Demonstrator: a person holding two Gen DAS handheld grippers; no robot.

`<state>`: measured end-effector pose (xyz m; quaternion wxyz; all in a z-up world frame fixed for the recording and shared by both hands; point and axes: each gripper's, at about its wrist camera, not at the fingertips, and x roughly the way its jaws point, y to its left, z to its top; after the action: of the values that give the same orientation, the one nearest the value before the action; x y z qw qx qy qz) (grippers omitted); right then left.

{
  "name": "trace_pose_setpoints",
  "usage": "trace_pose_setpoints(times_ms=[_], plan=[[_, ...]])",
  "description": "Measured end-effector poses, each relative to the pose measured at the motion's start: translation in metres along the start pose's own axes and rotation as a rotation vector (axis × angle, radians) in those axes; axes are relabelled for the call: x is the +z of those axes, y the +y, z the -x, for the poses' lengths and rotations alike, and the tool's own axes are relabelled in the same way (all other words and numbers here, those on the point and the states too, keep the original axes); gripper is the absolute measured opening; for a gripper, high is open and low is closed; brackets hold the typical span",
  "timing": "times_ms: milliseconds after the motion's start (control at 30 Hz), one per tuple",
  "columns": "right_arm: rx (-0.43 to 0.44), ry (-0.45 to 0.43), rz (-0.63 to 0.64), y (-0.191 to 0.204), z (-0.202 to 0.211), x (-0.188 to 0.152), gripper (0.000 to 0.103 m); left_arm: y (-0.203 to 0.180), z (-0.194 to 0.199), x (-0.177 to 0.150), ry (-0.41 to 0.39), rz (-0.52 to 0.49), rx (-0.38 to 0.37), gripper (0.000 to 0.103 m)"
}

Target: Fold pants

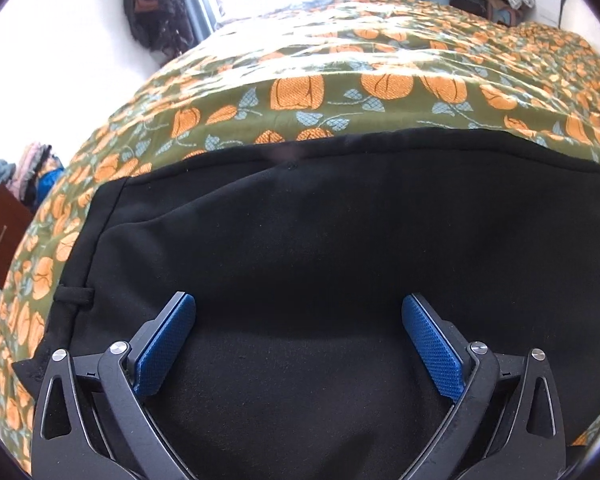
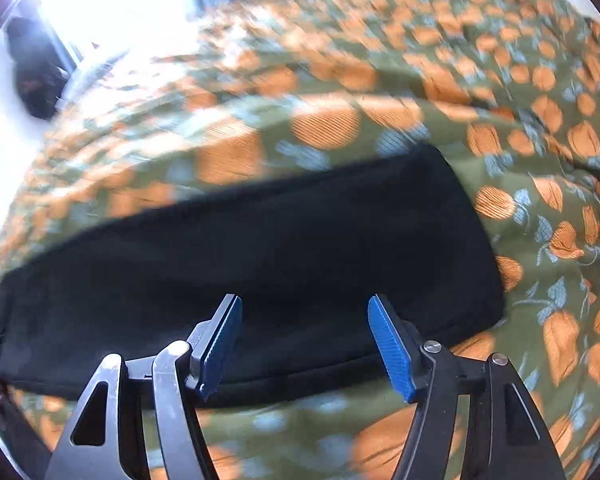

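The black pants lie flat on the bedspread with its orange flowers, folded into a long band. Seen from the right wrist, the band's long axis runs from lower left to upper right across the bedspread, ending in a squared edge at the right. From the left wrist the pants fill most of the view, one seam edge running across the bedspread and a belt loop showing at the left edge.

The left gripper tilts steeply down over the pants, its blue pads spread wide with nothing clamped. The right gripper also angles down over the band's near edge, released, fingers apart, only cloth lying beneath; the picture is blurred.
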<state>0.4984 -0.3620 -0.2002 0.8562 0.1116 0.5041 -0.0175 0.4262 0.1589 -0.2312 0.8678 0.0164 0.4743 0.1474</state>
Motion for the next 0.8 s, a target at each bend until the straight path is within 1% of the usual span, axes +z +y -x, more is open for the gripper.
trace_pose_setpoints(times_ms=[67, 100, 167, 200, 233, 300, 333, 400, 467, 533, 633, 733, 800], plan=[[0.045, -0.050, 0.027, 0.024, 0.019, -0.012, 0.074, -0.001, 0.000, -0.001, 0.001, 0.005, -0.008, 0.103], [0.083, -0.082, 0.047, 0.042, 0.034, -0.022, 0.077, 0.002, -0.001, -0.002, 0.005, 0.012, -0.020, 0.103], [0.132, -0.124, 0.076, 0.068, 0.050, -0.037, 0.082, 0.007, -0.002, -0.001, 0.007, 0.021, -0.033, 0.103], [0.155, -0.142, 0.101, 0.081, 0.057, -0.045, 0.086, 0.007, -0.002, -0.001, 0.007, 0.020, -0.031, 0.103], [0.163, -0.151, 0.138, 0.094, 0.064, -0.055, 0.086, 0.007, -0.002, -0.001, 0.007, 0.018, -0.028, 0.103], [0.143, -0.167, 0.214, 0.117, 0.073, -0.074, 0.088, 0.007, -0.002, -0.001, 0.006, 0.018, -0.029, 0.103], [0.135, -0.158, 0.248, 0.127, 0.070, -0.081, 0.088, 0.007, -0.002, -0.002, 0.006, 0.018, -0.029, 0.103], [0.108, -0.144, 0.275, 0.139, 0.071, -0.101, 0.088, 0.007, -0.002, -0.001, 0.006, 0.018, -0.029, 0.103], [0.121, -0.143, 0.259, 0.144, 0.077, -0.121, 0.088, 0.007, -0.002, -0.001, 0.006, 0.018, -0.029, 0.103], [0.142, -0.161, 0.224, 0.145, 0.090, -0.143, 0.088, 0.007, -0.002, -0.001, 0.007, 0.018, -0.029, 0.103], [0.157, -0.186, 0.179, 0.152, 0.122, -0.181, 0.088, 0.007, -0.002, -0.001, 0.007, 0.018, -0.028, 0.103], [0.169, -0.188, 0.147, 0.158, 0.149, -0.213, 0.088, 0.007, -0.002, -0.001, 0.006, 0.018, -0.029, 0.103], [0.175, -0.205, 0.143, 0.163, 0.166, -0.230, 0.088, 0.007, -0.002, -0.001, 0.006, 0.018, -0.029, 0.103]])
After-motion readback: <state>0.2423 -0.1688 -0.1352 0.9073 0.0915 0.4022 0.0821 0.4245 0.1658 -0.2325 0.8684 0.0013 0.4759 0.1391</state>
